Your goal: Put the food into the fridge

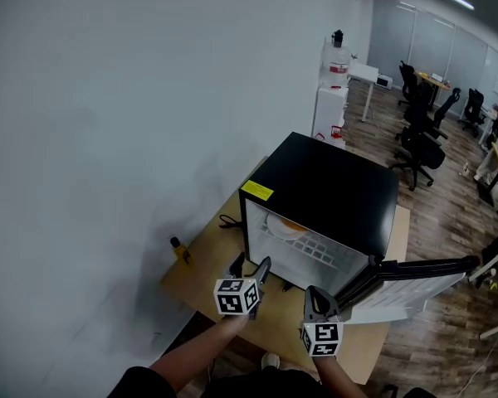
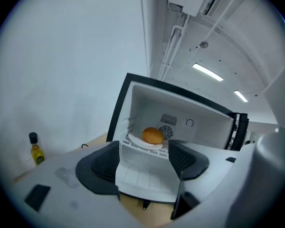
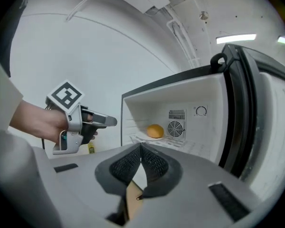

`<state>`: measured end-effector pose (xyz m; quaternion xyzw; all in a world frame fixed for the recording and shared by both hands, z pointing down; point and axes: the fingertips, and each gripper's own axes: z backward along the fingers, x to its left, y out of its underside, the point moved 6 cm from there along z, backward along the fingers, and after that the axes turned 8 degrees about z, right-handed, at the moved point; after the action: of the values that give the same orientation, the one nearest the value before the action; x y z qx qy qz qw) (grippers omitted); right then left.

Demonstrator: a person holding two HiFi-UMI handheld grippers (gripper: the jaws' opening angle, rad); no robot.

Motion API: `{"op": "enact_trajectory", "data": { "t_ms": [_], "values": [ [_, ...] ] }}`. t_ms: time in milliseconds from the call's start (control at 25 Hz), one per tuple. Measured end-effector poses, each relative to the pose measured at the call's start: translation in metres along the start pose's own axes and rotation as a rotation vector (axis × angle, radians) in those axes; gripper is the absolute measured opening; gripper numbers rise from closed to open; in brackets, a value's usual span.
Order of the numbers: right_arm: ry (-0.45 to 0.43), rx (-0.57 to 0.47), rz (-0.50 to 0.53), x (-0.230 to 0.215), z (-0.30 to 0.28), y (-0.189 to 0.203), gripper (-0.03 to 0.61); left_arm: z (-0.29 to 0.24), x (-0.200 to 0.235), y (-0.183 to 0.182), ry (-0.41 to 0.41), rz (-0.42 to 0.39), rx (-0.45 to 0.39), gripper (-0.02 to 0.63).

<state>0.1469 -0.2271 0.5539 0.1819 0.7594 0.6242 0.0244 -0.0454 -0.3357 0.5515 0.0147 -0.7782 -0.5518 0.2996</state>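
Straight ahead of left gripper (image 2: 144,158): food (image 2: 153,136).

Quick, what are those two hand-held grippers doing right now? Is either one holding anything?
Left hand-held gripper: open, holding nothing.
Right hand-held gripper: closed, holding nothing.

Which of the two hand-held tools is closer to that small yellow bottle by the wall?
Left. The left tool is just right of the small yellow black-capped bottle; the right tool is farther right, by the black fridge's open door.
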Motion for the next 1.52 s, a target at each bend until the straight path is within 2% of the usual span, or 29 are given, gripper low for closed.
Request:
{"op": "enact_trajectory", "data": {
  "t_ms": [200, 400, 600, 680, 760, 800, 960, 1160, 1360, 1520],
  "values": [
    [0.03, -0.018, -0.033, 0.026, 0.033, -0.016, 0.06, 0.076, -0.012, -0.002, 0.041, -0.057, -0.061, 0.305],
    [0.049, -0.022, -0.053, 0.061, 0.086, -0.029, 0.06, 0.159, -0.019, 0.01, 0.065, -0.117, -0.025, 0.305],
    [0.067, -0.011, -0.058, 0.114, 0.143, -0.031, 0.06, 0.248, -0.025, 0.035, 0.132, -0.172, 0.007, 0.297],
    [0.072, 0.001, -0.051, 0.14, 0.162, -0.026, 0.06, 0.279, -0.023, 0.049, 0.157, -0.143, 0.024, 0.256],
    [0.071, 0.015, -0.052, 0.165, 0.179, -0.021, 0.06, 0.307, -0.018, 0.06, 0.181, -0.101, 0.021, 0.126],
    [0.067, 0.02, -0.055, 0.175, 0.187, -0.02, 0.06, 0.318, -0.017, 0.065, 0.189, -0.085, 0.022, 0.091],
    [0.048, 0.034, -0.039, 0.201, 0.219, -0.026, 0.06, 0.356, -0.02, 0.076, 0.207, -0.057, 0.02, 0.025],
    [0.059, 0.012, -0.007, 0.215, 0.248, -0.042, 0.06, 0.381, -0.03, 0.078, 0.231, -0.085, 0.014, 0.021],
    [0.103, -0.029, -0.001, 0.211, 0.281, -0.053, 0.06, 0.4, -0.045, 0.075, 0.176, -0.151, -0.033, 0.022],
    [0.15, -0.028, 0.01, 0.207, 0.306, -0.047, 0.06, 0.407, -0.065, 0.082, 0.208, -0.172, -0.022, 0.022]
  ]
}}
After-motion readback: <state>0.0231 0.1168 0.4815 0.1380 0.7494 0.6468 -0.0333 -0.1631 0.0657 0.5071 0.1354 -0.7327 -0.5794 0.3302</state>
